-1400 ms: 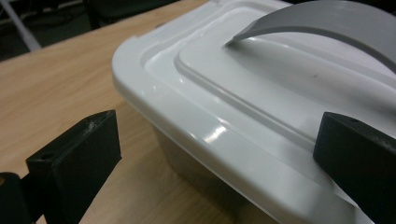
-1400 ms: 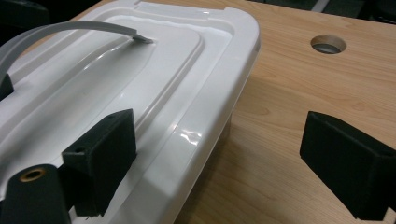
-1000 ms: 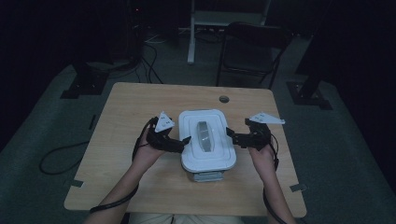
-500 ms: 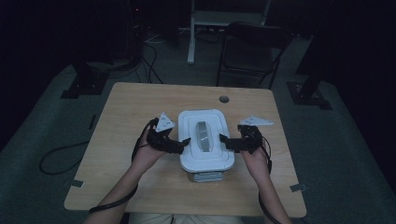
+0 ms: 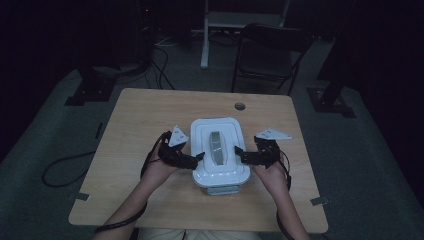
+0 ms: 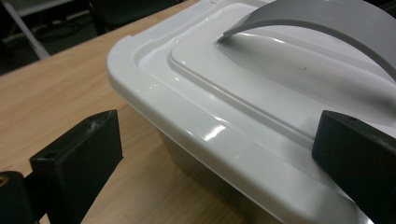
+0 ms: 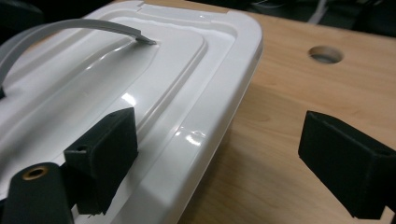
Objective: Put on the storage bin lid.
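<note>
A white plastic box (image 5: 218, 150) with a lid and a grey arched handle (image 5: 217, 146) stands at the middle of the wooden table (image 5: 150, 115). My left gripper (image 5: 197, 159) is at the box's left edge, open. In the left gripper view the lid rim (image 6: 205, 135) runs between the two black jaws of the left gripper (image 6: 215, 158), and the handle (image 6: 322, 23) rises behind it. My right gripper (image 5: 239, 152) is at the box's right edge, also open. Its gripper view has the right gripper (image 7: 224, 161) straddling the lid's edge (image 7: 196, 135), one jaw over the lid, the other over bare wood.
A round cable hole (image 5: 240, 106) (image 7: 325, 54) sits in the table behind the box. A dark chair (image 5: 270, 50) stands beyond the far edge. Cables (image 5: 65, 165) lie on the floor at the left, and stand bases (image 5: 330, 100) flank the table.
My right gripper has moved left, from beside the box to its right rim. The left gripper and the box have stayed in place.
</note>
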`<state>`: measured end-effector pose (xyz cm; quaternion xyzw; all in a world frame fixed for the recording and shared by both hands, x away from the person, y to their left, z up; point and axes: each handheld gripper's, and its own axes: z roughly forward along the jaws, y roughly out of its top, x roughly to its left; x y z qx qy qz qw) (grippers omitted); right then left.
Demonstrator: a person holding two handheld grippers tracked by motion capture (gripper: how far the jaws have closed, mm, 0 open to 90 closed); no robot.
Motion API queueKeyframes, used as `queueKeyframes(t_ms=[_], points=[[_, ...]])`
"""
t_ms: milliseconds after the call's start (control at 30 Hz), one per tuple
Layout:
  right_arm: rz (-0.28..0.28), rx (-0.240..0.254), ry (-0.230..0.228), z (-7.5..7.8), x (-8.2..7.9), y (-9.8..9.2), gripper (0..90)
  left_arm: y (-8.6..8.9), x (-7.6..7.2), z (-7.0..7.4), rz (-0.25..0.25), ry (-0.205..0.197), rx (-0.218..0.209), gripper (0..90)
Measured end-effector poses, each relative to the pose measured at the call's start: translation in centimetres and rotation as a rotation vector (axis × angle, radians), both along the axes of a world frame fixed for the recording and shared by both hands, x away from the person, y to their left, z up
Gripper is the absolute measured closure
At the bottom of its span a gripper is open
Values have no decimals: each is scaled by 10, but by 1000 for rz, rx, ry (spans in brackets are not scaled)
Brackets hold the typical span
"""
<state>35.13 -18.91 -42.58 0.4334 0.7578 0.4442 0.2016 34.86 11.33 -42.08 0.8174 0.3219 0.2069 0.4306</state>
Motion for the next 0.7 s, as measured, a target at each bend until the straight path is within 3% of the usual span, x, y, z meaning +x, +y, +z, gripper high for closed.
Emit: queueKeyframes(t_ms=[200, 300, 400, 533, 700], points=[[-15, -39, -4, 4, -1, 3, 118, -2, 1, 4, -2, 6, 31, 23], [-18, -53, -10, 5, -2, 4, 118, -2, 1, 4, -2, 13, 24, 24], [-17, -29, 4, 4, -1, 3, 117, -1, 2, 4, -7, 23, 15, 23], [-11, -50, 28, 8, 1, 4, 117, -1, 4, 6, -20, 28, 19, 23], [25, -12, 53, 11, 2, 0, 109, 1, 5, 6, -31, 35, 7, 23]])
